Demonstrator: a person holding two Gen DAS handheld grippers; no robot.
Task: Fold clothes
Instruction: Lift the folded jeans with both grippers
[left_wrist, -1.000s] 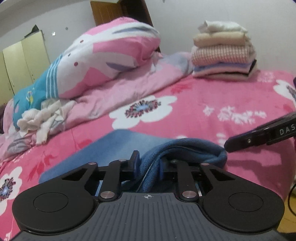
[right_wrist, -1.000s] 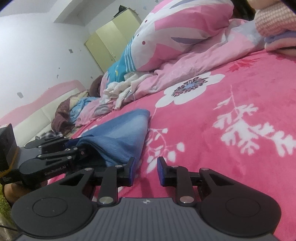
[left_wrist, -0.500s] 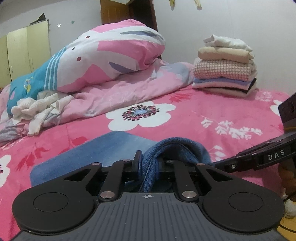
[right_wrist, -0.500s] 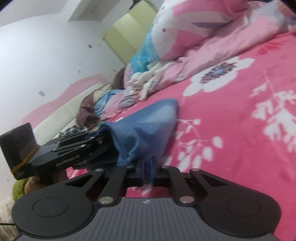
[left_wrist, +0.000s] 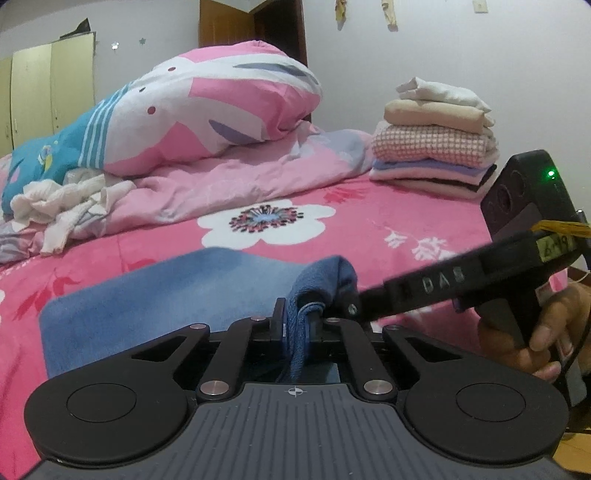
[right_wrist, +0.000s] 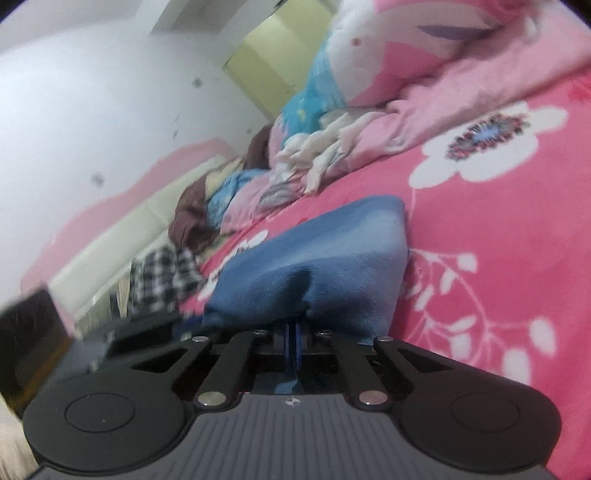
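Both the left gripper (left_wrist: 297, 325) and right gripper (right_wrist: 293, 332) pinch the soft, limp blue fleece garment (left_wrist: 166, 291) at its near hem (it likely sags between grips).

The left gripper (left_wrist: 300, 325), black with two fingers, has its jaws closed on a bunched fold of the blue fleece cloth (left_wrist: 155, 295) near the bed's near edge. The right gripper (right_wrist: 291, 334) is likewise clamped tight on the same cloth, its blue pads nearly meeting. In the left wrist view the right gripper's fingers (left_wrist: 424, 291) reach in from the right, carried by the person's right hand (left_wrist: 528, 332) wrapped round its handle.
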